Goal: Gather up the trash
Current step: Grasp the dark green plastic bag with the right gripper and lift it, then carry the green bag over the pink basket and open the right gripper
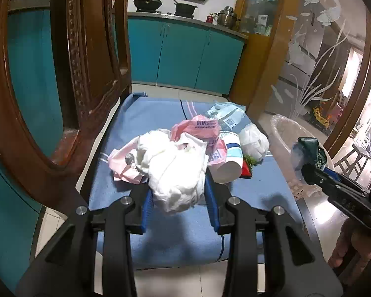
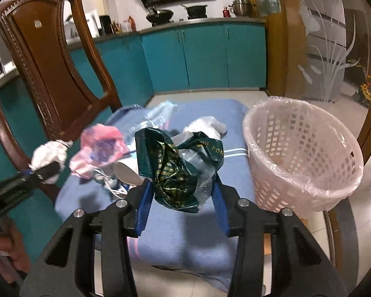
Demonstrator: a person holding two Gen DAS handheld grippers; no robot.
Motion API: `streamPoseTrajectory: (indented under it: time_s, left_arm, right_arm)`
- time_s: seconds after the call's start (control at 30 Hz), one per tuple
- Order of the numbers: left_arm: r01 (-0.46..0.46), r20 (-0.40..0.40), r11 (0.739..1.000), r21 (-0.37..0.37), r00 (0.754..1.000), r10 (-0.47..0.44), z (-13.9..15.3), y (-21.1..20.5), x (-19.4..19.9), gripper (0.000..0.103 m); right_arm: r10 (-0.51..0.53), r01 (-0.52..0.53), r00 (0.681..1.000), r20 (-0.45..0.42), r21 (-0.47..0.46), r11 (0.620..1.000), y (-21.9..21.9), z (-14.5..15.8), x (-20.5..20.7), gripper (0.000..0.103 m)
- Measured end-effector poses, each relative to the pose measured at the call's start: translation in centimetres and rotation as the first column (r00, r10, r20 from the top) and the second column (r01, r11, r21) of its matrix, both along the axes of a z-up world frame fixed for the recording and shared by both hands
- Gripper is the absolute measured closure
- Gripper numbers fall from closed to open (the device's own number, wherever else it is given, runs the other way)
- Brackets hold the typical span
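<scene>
Trash lies heaped on a blue towel (image 1: 165, 113) spread over the seat of a carved wooden chair (image 1: 91, 57). At the near edge of the heap sits a crumpled white wad (image 1: 178, 173), and the left hand-held gripper (image 1: 178, 198) is clamped on it: the blue pads press into the wad from both sides, the jaws only partly apart. Behind the wad lie a pink plastic bag (image 1: 202, 128) with printed text, a white paper cup (image 1: 228, 163) on its side with blue bands, a bunched white bag (image 1: 253, 141), and a clear wrapper (image 1: 225, 113) with a printed code at the far end.

The right hand-held gripper (image 2: 183, 198) is closed on a crumpled dark green bag (image 2: 175, 163) with gold lettering, mixed with some clear film; its blue pads pinch the bundle from each side, with the jaws about half apart. The bundle hangs above the towel, clear of the heap, just left of a pale pink lattice wastebasket (image 2: 301, 153) lined with a thin clear bag. The basket stands beside the chair on the tiled floor (image 2: 259, 99), and whatever lies inside it cannot be made out.

Farther back, teal cabinets (image 2: 205, 57) carry a counter (image 2: 210, 21) with pans and a steel pot. An etched glass panel (image 2: 329, 49) stands on the right.
</scene>
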State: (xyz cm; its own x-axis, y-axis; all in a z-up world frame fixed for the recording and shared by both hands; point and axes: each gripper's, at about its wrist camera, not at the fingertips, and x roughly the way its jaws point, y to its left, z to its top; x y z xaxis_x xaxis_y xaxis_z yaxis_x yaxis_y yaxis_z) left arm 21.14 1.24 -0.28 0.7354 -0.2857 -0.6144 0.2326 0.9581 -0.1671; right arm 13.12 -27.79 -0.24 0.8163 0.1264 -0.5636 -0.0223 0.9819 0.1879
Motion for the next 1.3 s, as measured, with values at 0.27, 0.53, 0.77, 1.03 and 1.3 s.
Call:
streamPoseTrajectory:
  time_s: [0.27,0.53,0.77,1.03,1.3]
  left_arm:
    - [-0.049,0.013,0.998,0.042,0.999,0.049,0.1,0.1,0.0,0.066]
    - [-0.051,0.017,0.996,0.07,0.999,0.05,-0.1,-0.5,-0.1,0.066]
    - [-0.058,0.029,0.995,0.086,0.998,0.056,0.0,-0.4,-0.2,0.066]
    - [-0.058,0.017,0.994,0.088,0.998,0.057,-0.4,-0.3,-0.1,0.066]
    - [-0.058,0.016,0.994,0.093,0.998,0.057,-0.4,-0.3,-0.2,0.066]
  right_arm:
    - [0.023,-0.021,0.999,0.03,-0.073,0.997,1.5,0.2,0.0,0.058]
    - [0.025,-0.021,0.999,0.046,-0.077,0.997,1.1,0.4,-0.6,0.058]
    - [0.027,-0.024,0.999,0.036,-0.071,0.997,1.1,0.0,-0.5,0.058]
    - [0.026,-0.024,0.999,0.028,-0.065,0.998,1.1,-0.2,-0.3,0.058]
    - [0.033,-0.031,0.999,0.026,-0.069,0.997,1.2,-0.1,-0.4,0.058]
